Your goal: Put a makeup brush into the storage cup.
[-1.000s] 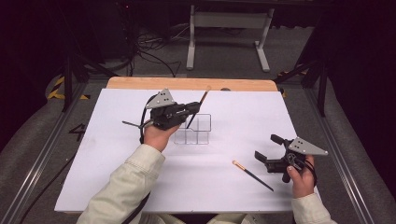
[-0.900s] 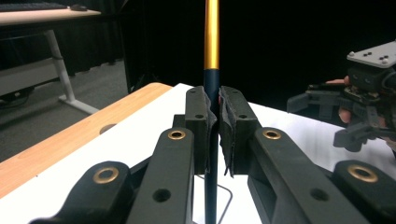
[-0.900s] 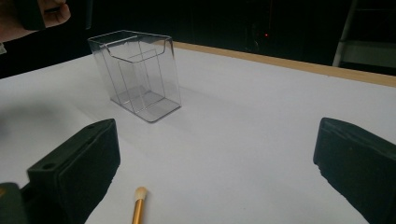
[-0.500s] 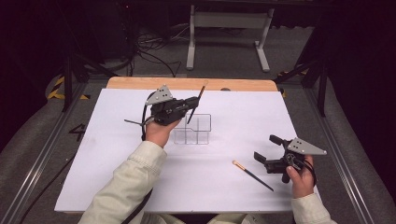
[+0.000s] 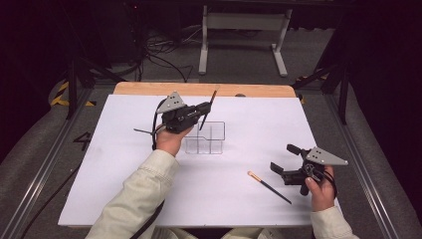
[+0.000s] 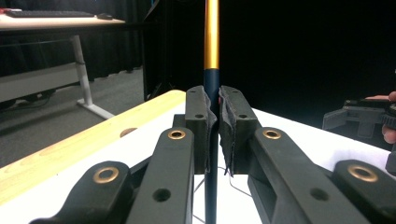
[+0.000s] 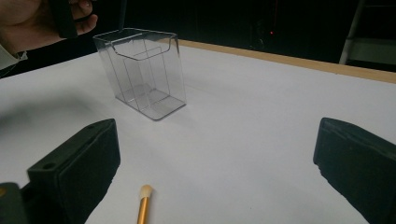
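**Clear organiser waits as the held brush edges over it**

Gold-banded and dark-handled, the brush (image 5: pixel 207 108) sits clamped between the closed fingers of the left gripper (image 5: pixel 203 107), standing steeply with its tip up toward twelve o'clock and its lower end just above the back-left corner of the organiser (image 5: pixel 205 138). Compared with a second earlier, the left hand has crept only slightly, bringing the brush a touch nearer the box's rim; the grip itself looks unchanged, pads (image 6: pixel 203 116) pressed flat on the handle in the left gripper view. That reads as the lining-up stage: the brush is carried and nearly over a compartment, but not yet inside.

At four o'clock on the bench (image 5: pixel 124 189), the right gripper (image 5: pixel 284 158) has kept its place, fingers spread wide and holding nothing. A second brush (image 5: pixel 268 187) lies flat just at its seven o'clock, pale tip toward the organiser; the right gripper view shows that tip (image 7: pixel 146 191) between the open fingers, untouched.

Judging by this, one brush is about to be dropped in, and the other awaits pickup.
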The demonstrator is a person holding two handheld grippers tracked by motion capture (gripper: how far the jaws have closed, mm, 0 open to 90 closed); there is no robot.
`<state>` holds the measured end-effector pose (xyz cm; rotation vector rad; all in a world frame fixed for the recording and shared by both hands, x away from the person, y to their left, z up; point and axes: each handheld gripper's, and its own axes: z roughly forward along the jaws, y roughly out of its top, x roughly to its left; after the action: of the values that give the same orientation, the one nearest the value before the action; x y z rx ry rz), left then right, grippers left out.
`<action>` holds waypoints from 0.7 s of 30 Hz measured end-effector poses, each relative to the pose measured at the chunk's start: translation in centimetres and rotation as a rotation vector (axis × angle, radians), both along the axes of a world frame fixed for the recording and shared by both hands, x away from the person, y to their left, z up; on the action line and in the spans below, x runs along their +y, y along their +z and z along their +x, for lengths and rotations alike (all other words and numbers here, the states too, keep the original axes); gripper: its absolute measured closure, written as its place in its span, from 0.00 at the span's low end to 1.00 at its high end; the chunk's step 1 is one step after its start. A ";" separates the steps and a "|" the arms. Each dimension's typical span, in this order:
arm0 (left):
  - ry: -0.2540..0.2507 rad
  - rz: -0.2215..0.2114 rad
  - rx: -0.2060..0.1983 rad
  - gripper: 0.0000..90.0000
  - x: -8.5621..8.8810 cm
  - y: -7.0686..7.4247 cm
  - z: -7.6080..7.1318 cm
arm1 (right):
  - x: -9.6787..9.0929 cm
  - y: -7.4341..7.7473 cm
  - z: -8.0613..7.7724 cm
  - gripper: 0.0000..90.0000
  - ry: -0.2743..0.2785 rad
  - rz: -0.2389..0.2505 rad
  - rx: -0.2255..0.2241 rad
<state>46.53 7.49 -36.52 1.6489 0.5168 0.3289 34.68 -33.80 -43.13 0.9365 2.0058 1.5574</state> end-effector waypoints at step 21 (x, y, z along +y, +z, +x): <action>-0.031 0.019 0.043 0.91 0.2 -2.2 0.1 | 0.1 0.0 0.0 0.01 0.007 0.001 0.001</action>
<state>46.66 7.72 -38.73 1.6841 0.5217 0.2766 34.69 -33.71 -43.14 0.9316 2.0122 1.5618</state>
